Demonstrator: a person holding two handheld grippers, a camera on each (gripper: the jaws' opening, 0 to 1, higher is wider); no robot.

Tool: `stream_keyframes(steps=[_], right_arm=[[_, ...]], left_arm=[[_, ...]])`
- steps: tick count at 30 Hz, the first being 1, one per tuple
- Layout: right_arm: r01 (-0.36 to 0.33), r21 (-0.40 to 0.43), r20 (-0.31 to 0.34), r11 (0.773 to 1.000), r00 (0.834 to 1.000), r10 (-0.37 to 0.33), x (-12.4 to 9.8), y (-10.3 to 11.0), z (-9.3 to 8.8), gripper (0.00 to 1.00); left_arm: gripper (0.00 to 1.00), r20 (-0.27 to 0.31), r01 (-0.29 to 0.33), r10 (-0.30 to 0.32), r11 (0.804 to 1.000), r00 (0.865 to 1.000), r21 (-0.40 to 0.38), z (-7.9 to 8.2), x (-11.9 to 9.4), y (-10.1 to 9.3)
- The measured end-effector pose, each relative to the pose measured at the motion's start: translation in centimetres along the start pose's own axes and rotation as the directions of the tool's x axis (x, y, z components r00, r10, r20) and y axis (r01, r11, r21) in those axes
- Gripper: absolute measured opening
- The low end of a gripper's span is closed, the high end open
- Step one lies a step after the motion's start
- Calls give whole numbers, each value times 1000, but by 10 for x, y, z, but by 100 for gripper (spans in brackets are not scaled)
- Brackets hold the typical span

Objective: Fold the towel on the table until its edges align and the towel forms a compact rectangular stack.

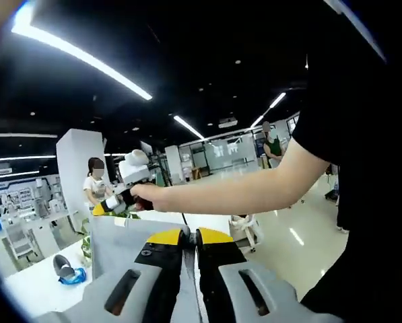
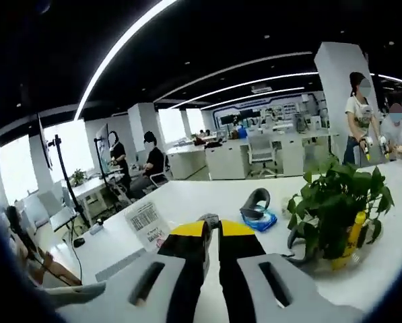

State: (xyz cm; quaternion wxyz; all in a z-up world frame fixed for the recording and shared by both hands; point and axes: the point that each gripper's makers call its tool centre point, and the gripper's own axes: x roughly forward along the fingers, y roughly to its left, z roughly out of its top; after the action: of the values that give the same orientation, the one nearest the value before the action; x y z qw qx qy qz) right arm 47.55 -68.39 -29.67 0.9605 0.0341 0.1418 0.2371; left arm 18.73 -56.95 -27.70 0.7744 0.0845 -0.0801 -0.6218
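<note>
A grey towel [image 1: 120, 245] hangs in the air as a flat sheet, stretched from my left gripper [image 1: 190, 232] up to the right gripper [image 1: 120, 198], which a hand holds out to the left. The left jaws are shut with a strip of grey cloth between them. In the right gripper view my right gripper [image 2: 213, 225] has its jaws nearly together with a bit of dark cloth at the tips, and a grey fold of the towel [image 2: 79, 293] trails at lower left. Both grippers are well above the white table [image 2: 187, 195].
A leafy potted plant [image 2: 335, 208] with a yellow bottle [image 2: 355, 232] stands on the table at right. A blue and grey headset [image 2: 258, 212] and a barcode card [image 2: 147, 222] lie nearby. The person's arm [image 1: 241, 188] crosses the left gripper view. Other people stand and sit at desks behind.
</note>
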Motion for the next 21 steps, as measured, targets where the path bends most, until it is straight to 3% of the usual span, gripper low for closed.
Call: stream_keyframes(steps=[7,11,14,21], right_arm=[[-59,-14,-92,998,994,58,41,21,-24,4],[-106,-20,-120,994,987,103,63,36,-27,4],[-143,-20,-135,989,981,139,77,58,-30,4],[-212,-9,-165,977,964,208,109,101,-36,4]], left_arm=[[8,-71,-89,88,996,994,-15,-26,-30,16],[8,-110,-141,141,990,984,2,-37,-54,23],[8,-156,-205,209,978,965,39,-47,-76,34],[8,-189,-306,298,952,936,-17,-59,-114,56]])
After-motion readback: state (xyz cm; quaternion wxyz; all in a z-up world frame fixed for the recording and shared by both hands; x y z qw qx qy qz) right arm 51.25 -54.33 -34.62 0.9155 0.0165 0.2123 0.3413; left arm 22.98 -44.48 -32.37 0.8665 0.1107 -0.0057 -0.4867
